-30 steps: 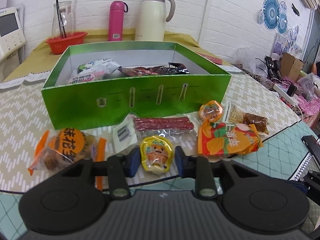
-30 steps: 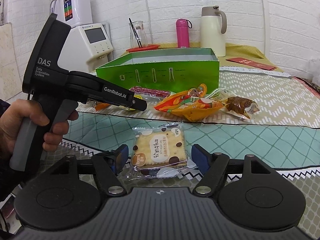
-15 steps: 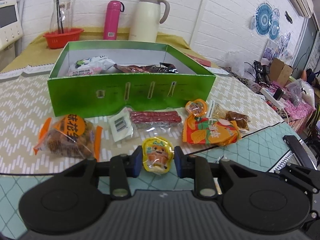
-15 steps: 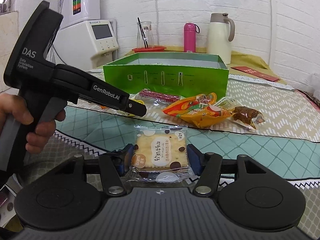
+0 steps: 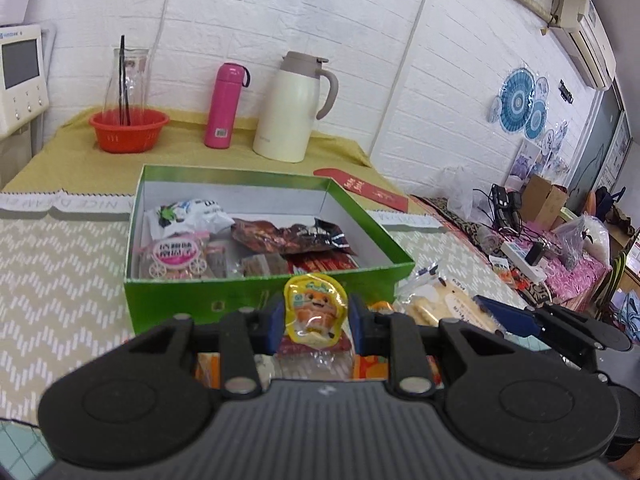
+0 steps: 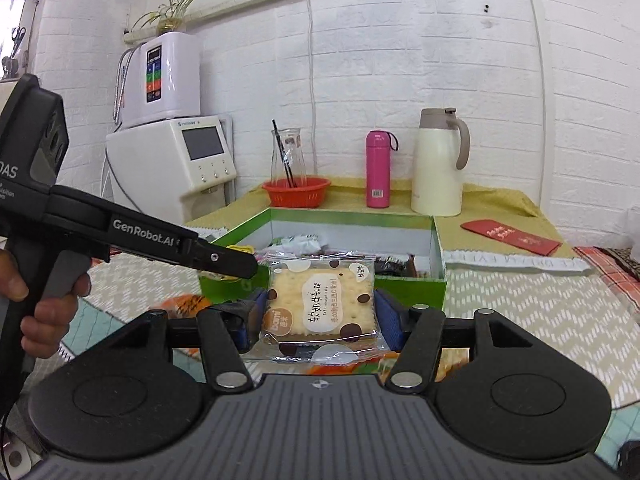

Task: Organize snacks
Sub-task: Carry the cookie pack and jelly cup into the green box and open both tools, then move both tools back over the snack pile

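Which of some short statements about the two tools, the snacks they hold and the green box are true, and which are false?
1. The left tool grips a yellow snack packet. True.
2. The right tool is open and holds nothing. False: it is shut on a cracker packet.
3. The green box already holds several snacks. True.
4. A blue bottle stands behind the box. False: the bottle is pink.
5. Both held packets are inside the box. False: both are in front of it.

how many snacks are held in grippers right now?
2. The yellow jelly cup is clamped in the left hand-held gripper, short of the green box. The cracker pack is in the right hand-held gripper, also before the box.
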Available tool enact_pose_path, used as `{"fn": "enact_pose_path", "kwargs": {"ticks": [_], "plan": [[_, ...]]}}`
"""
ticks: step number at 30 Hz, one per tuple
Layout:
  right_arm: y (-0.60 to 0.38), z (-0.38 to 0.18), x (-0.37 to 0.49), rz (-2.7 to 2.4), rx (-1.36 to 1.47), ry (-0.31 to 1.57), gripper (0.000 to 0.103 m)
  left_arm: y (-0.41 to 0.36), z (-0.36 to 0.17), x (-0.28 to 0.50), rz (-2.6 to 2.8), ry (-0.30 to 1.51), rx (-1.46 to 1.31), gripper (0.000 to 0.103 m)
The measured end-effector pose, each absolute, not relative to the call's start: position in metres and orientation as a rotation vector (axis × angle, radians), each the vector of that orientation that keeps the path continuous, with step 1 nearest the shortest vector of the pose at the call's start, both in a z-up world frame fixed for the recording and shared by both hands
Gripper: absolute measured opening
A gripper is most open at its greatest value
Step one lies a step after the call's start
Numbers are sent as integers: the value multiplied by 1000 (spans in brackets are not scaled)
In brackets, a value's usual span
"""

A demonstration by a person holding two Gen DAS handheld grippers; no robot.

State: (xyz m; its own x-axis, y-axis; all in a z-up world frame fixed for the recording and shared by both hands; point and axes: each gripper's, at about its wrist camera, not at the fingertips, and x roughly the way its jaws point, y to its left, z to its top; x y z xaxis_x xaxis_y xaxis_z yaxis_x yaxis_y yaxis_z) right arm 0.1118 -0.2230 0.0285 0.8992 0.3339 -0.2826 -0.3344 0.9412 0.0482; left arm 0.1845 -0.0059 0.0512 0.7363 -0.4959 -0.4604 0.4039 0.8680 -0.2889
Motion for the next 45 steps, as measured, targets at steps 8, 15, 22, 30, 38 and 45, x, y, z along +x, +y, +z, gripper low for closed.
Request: {"fn": "enact_pose_path", "kwargs": {"ticks": [8, 15, 22, 30, 38, 45], "plan": [[-227, 33, 182, 292, -17, 304, 96, -9, 62, 245, -436, 577, -210, 24], [-233, 19, 228, 266, 36, 358, 96, -18, 49, 286, -399, 633, -174, 24], [-223, 4, 260, 270, 31, 422, 97, -18, 29, 309, -397, 689, -171, 25], [-216, 0, 257, 311, -48, 401, 103, -19, 35, 300, -328, 601, -167, 89], [-219, 12, 239, 293, -64, 366, 103, -20, 49, 282, -271, 559, -136, 102], [-217, 22, 214, 305, -73, 341, 103, -19, 59, 257, -271, 534, -121, 102]]}}
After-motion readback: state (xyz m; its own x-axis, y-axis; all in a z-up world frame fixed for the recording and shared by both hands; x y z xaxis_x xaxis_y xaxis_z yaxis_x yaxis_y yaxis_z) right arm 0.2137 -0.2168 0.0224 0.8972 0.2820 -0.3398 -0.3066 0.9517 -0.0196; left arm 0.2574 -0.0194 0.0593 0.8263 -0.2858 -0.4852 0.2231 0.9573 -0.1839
